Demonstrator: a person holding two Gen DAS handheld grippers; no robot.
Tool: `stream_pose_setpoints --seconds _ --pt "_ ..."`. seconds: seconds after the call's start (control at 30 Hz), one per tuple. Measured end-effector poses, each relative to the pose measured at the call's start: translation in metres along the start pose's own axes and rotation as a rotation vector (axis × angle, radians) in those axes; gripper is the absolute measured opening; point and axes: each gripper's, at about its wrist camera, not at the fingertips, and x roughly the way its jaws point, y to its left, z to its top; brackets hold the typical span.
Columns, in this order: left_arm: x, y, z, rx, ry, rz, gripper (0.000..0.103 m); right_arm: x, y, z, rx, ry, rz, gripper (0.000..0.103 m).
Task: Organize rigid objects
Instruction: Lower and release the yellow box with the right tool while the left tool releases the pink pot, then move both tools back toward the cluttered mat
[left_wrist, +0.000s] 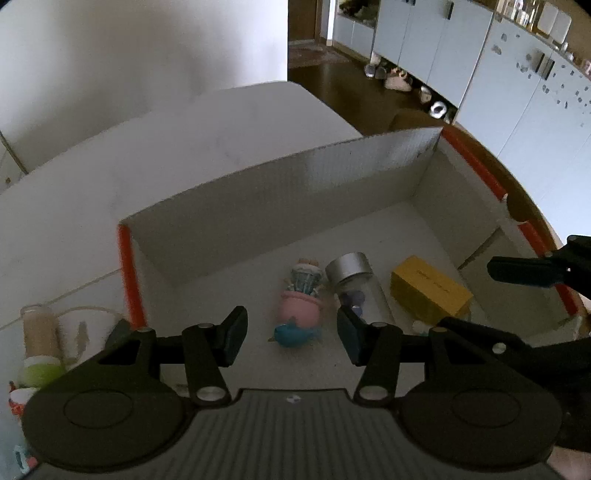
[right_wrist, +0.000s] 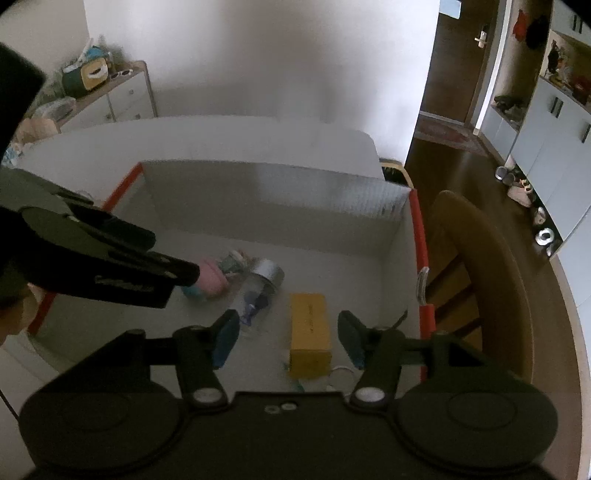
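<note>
An open white box with orange edges (left_wrist: 129, 273) (right_wrist: 421, 236) holds three things. A pink and blue doll figure (left_wrist: 301, 306) (right_wrist: 214, 278) lies on its floor. Beside it lies a clear jar with a silver lid (left_wrist: 351, 273) (right_wrist: 264, 278). A yellow box (left_wrist: 430, 290) (right_wrist: 310, 326) lies to the right. My left gripper (left_wrist: 291, 336) is open and empty above the doll. My right gripper (right_wrist: 288, 338) is open and empty above the yellow box; it shows at the right edge of the left wrist view (left_wrist: 524, 271).
The box stands on a white table (left_wrist: 74, 206). Small bottles and a cup (left_wrist: 40, 343) stand left of the box. A wooden chair (right_wrist: 476, 266) is right of it. Cabinets and shoes (left_wrist: 399, 79) line the dark floor behind.
</note>
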Motion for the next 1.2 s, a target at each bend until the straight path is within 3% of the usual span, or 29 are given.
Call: stream_pose_setpoints --seconds 0.2,0.47,0.53,0.6,0.8,1.2 --pt "-0.011 -0.005 0.01 0.002 -0.056 -0.029 0.053 -0.018 0.007 -0.002 0.01 -0.031 0.011 0.063" --pt "-0.048 0.0 -0.01 0.026 -0.149 -0.043 0.053 -0.043 0.027 -0.005 0.012 -0.083 0.038 0.073" --pt "-0.057 0.004 -0.015 0.024 -0.169 -0.046 0.058 -0.05 0.032 -0.006 0.013 -0.097 0.044 0.075" --pt "-0.069 0.01 -0.021 0.017 -0.194 -0.052 0.064 -0.054 0.036 -0.005 0.017 -0.107 0.049 0.075" --pt "-0.093 0.029 -0.04 -0.002 -0.24 -0.064 0.064 -0.069 0.056 -0.005 0.016 -0.146 0.07 0.084" --pt "-0.132 0.091 -0.086 -0.094 -0.294 -0.072 0.069 -0.085 0.115 -0.005 0.0 -0.184 0.127 0.091"
